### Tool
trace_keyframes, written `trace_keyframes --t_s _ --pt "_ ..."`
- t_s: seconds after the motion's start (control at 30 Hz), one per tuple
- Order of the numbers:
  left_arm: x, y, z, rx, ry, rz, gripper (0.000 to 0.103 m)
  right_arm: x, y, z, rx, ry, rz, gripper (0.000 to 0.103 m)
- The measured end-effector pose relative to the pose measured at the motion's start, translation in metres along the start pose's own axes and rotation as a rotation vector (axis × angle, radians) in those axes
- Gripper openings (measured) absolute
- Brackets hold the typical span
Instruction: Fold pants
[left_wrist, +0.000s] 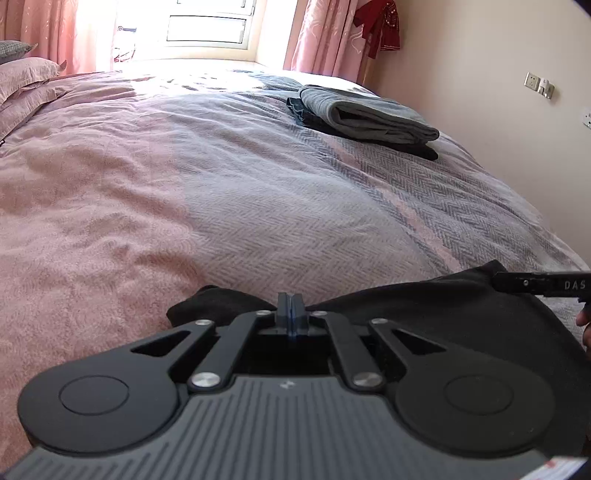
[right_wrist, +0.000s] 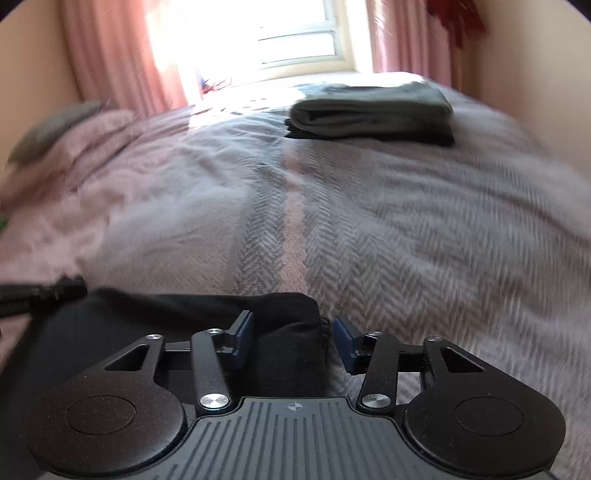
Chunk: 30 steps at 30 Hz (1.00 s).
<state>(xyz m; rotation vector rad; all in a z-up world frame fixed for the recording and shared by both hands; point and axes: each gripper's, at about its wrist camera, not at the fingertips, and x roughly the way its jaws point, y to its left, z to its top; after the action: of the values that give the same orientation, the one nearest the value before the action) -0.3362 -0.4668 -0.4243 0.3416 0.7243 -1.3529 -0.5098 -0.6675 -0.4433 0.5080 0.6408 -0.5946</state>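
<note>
Black pants (left_wrist: 443, 317) lie bunched at the near edge of the bed. In the left wrist view my left gripper (left_wrist: 290, 306) has its blue pads pressed together, pinching the pants' far edge, and the cloth gathers toward them from both sides. A finger of my right gripper (left_wrist: 535, 284) reaches in from the right over the same cloth. In the blurred right wrist view my right gripper (right_wrist: 293, 332) stands open astride a folded corner of the pants (right_wrist: 184, 314), and the right pad is clear of it. My left gripper (right_wrist: 37, 291) shows dimly at the left edge.
The bed carries a pink and grey herringbone cover (left_wrist: 221, 184). A stack of folded grey and dark clothes (left_wrist: 369, 114) (right_wrist: 369, 110) lies far right near the window. Pillows (left_wrist: 26, 77) are at the far left. A wall with sockets (left_wrist: 539, 85) runs along the right.
</note>
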Motion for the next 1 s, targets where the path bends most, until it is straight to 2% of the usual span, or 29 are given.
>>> trace_keyframes --t_s 0.03,0.07,0.13,0.17,0.2,0.23,0.33,0.4,0.5,0.57,0.63,0.73,0.87,1.0 --pt "-0.01 0.0 0.003 -0.003 -0.006 0.015 0.003 -0.007 -0.009 0.006 0.077 0.012 0.036 0.046" --pt "-0.022 0.0 0.006 0.001 -0.017 0.036 0.003 -0.014 -0.014 0.008 0.108 0.002 0.032 0.046" --pt "-0.048 -0.001 0.009 0.014 -0.033 0.078 0.006 -0.039 -0.007 0.014 0.069 -0.051 -0.048 0.045" --pt "-0.062 -0.002 0.008 0.022 -0.037 0.091 0.007 -0.053 -0.001 0.014 0.03 -0.081 -0.118 0.045" --pt "-0.076 -0.004 0.005 0.03 -0.037 0.085 0.007 -0.068 0.006 0.014 -0.013 -0.118 -0.167 0.044" --pt "-0.09 -0.008 0.001 0.037 -0.034 0.073 0.007 -0.083 0.011 0.011 -0.032 -0.146 -0.15 0.043" --pt "-0.128 -0.03 -0.021 0.072 -0.032 0.022 0.007 -0.126 0.026 -0.003 -0.05 -0.191 0.057 0.041" --pt "-0.146 -0.048 -0.041 0.096 -0.029 -0.009 0.007 -0.143 0.046 -0.019 -0.152 -0.188 0.106 0.04" --pt "-0.147 -0.069 -0.072 0.108 0.009 -0.036 0.01 -0.139 0.071 -0.048 -0.299 -0.123 0.075 0.038" --pt "-0.134 -0.075 -0.093 0.088 0.06 -0.02 0.01 -0.117 0.071 -0.069 -0.323 -0.048 0.027 0.035" --pt "-0.125 -0.083 -0.108 0.091 0.079 0.017 0.01 -0.1 0.063 -0.083 -0.314 -0.028 0.024 0.035" --pt "-0.132 -0.095 -0.105 0.106 0.08 0.076 0.01 -0.101 0.055 -0.084 -0.25 -0.041 0.028 0.035" --pt "-0.135 -0.095 -0.1 0.081 0.103 0.084 0.01 -0.112 0.067 -0.082 -0.297 -0.045 -0.03 0.035" --pt "-0.138 -0.096 -0.099 0.072 0.107 0.093 0.01 -0.116 0.061 -0.084 -0.234 -0.057 -0.033 0.035"
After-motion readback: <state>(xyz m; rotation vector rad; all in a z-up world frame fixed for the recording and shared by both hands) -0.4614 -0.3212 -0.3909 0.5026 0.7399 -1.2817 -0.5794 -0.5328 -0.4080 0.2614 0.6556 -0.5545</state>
